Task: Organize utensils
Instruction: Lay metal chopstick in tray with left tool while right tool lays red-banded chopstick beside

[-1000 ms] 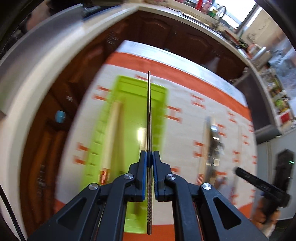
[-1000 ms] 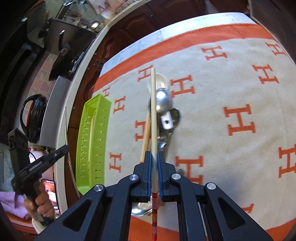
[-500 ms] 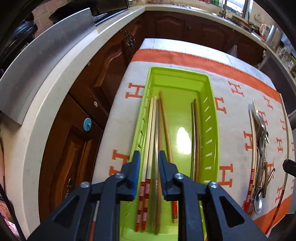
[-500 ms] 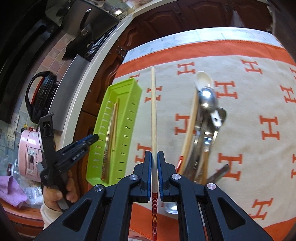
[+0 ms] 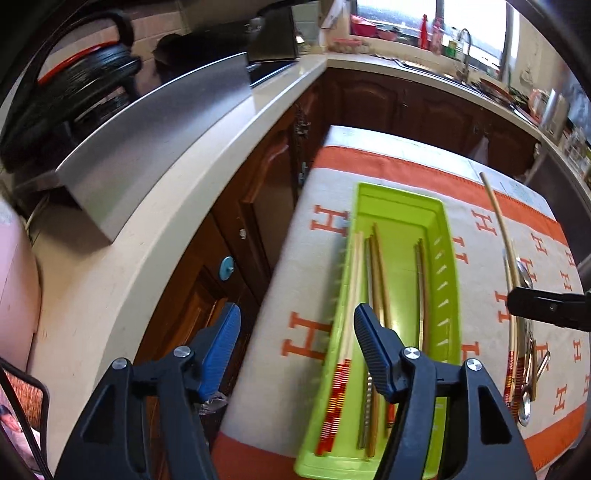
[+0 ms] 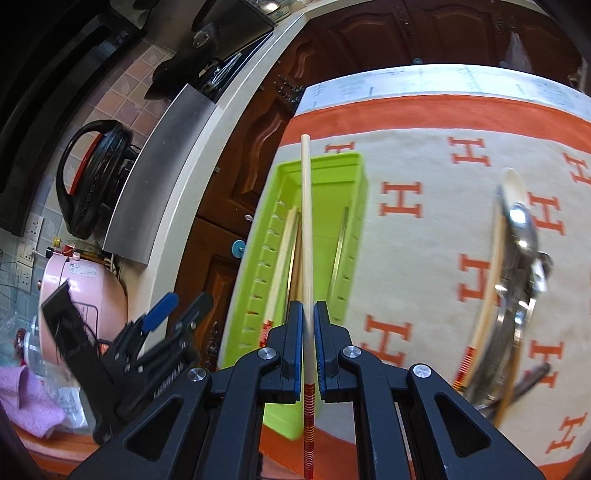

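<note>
While clamped on a wooden chopstick (image 6: pixel 306 236) above the green tray (image 6: pixel 355 221), right tongs (image 6: pixel 308 343); left tongs (image 5: pixel 295 347) beside it, just spread, empty (chopsticks (image 5: pixel 376 280) inside).

We see bright daylight entering through the window (image 5: pixel 476 26) at the top right of the left wrist view, blown out to white; both fisheye views bend straight lines and darken at their corners; motion blur smears the utensil pile (image 6: pixel 517 288) near the cloth's right edge; glare glints on its metal.
</note>
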Demonstrator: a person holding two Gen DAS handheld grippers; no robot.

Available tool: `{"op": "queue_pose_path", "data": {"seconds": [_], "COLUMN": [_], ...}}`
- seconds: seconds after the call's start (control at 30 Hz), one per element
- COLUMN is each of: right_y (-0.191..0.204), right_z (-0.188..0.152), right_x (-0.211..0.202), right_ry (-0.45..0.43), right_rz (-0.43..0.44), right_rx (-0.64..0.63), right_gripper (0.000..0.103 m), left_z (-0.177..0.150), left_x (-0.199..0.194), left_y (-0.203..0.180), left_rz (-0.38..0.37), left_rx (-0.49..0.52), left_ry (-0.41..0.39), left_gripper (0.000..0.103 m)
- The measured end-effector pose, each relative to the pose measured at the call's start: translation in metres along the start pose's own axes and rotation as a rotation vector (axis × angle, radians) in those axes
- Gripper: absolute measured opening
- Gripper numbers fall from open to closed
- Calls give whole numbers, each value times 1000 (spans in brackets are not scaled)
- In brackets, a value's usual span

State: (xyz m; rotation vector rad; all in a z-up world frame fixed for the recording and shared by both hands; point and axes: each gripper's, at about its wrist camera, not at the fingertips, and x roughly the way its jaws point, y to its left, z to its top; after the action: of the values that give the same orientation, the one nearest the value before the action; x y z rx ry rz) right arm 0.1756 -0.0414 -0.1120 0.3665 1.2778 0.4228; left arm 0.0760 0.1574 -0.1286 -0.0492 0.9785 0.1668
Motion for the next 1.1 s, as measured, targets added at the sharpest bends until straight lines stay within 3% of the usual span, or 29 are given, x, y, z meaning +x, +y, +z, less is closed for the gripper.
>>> {"op": "queue_pose_path", "data": {"seconds": [0.43,0.53,0.63,1.1], "right_y": [12,11,7,0], "right_z": [27,28,23,-14], "right_x": [68,74,75,29], "right_ry": [40,53,52,-16], "right_rz": [-61,-70,-68,-99], "right_rx": [28,26,30,-48], "right_gripper": [7,12,19,19], "left_z": [-15,-16,-16,-18], "left_x": [24,26,26,4], "left_y": [32,39,39,6], "left_rz": [64,64,65,66], "left_rx": [-92,-115,-125,-62], "left_ry": [43,49,46,23], "left_gripper": [65,65,68,70]}}
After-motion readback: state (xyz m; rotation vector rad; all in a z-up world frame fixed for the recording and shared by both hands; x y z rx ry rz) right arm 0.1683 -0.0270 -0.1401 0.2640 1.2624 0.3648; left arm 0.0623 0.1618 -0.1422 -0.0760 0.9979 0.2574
